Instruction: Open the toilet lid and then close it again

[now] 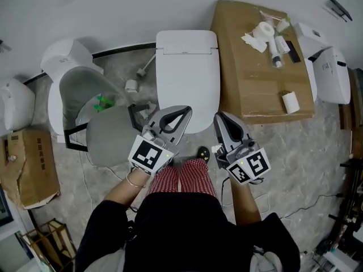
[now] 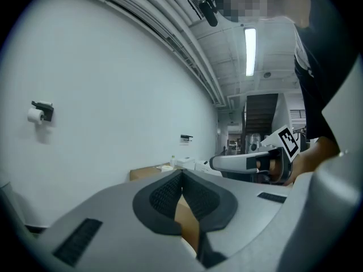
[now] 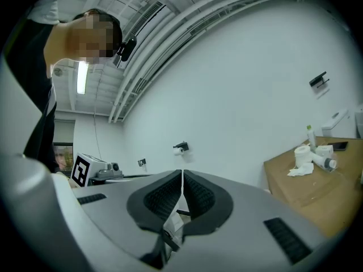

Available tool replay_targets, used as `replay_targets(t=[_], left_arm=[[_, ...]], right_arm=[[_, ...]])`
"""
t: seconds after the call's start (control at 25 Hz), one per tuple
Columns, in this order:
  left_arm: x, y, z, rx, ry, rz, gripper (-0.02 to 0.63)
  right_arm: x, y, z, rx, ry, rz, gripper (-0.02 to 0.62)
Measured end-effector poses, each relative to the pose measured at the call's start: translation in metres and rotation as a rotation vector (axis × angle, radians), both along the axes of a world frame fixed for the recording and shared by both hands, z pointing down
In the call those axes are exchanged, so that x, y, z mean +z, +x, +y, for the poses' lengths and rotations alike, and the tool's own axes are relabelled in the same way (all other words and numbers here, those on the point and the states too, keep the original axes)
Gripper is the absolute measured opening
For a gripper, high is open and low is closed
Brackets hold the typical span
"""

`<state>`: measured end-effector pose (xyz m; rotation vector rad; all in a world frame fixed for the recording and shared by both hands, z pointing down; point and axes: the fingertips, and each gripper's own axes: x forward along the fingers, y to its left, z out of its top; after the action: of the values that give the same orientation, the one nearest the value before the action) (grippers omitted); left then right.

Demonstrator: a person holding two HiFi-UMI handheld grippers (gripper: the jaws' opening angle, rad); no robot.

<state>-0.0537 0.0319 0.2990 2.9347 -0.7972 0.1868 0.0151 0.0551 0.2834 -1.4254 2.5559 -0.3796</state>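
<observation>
Toilet lid (image 1: 187, 75) is down flat. Left gripper (image 1: 182, 112) & right gripper (image 1: 220, 118) hover near the toilet's front edge, both empty w/ jaws pressed together tight.

Bright even light, fisheye-dark blurred edges

Head view overhead; gripper views seemingly face wall (image 2: 85, 95).

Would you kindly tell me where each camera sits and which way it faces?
Head view: on the head, facing steeply down at the closed toilet; left gripper, right gripper and trousers show.
Left gripper view: on that gripper, along its shut jaws toward the wall; right gripper shows.
Right gripper view: likewise, seeing the left gripper.
Both share the cardboard box.
</observation>
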Motion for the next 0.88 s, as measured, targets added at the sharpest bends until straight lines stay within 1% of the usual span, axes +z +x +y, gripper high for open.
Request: replay_targets(t=[0.12,0.36,0.56,0.64,0.8,0.88], left_arm=[[0.006,0.001,-0.005,-0.016,-0.004,0.003,0.003],[0.014,0.007,-0.025,-0.062,0.022,0.012,0.003],[0.029,0.011,-0.038,-0.128,-0.017,0.057,0.003],[0.039,0.013,-0.038,-0.131,-0.027,0.047,0.003],[0.058,0.026,-0.029,-0.105,-0.019,0.022,0.003],[0.069,0.031,-0.023,-0.095,-0.036,0.021,0.003]], right_arm=[[0.013,0.0,-0.007,-0.009,-0.015,0.007,0.021],[0.037,0.001,-0.016,-0.01,-0.049,0.003,0.022],[0.051,0.005,-0.024,-0.007,-0.06,-0.007,0.021],[0.056,0.008,-0.027,-0.004,-0.062,-0.006,0.021],[0.072,0.012,-0.028,0.006,-0.085,-0.004,0.023],[0.082,0.012,-0.026,0.01,-0.098,-0.005,0.023]])
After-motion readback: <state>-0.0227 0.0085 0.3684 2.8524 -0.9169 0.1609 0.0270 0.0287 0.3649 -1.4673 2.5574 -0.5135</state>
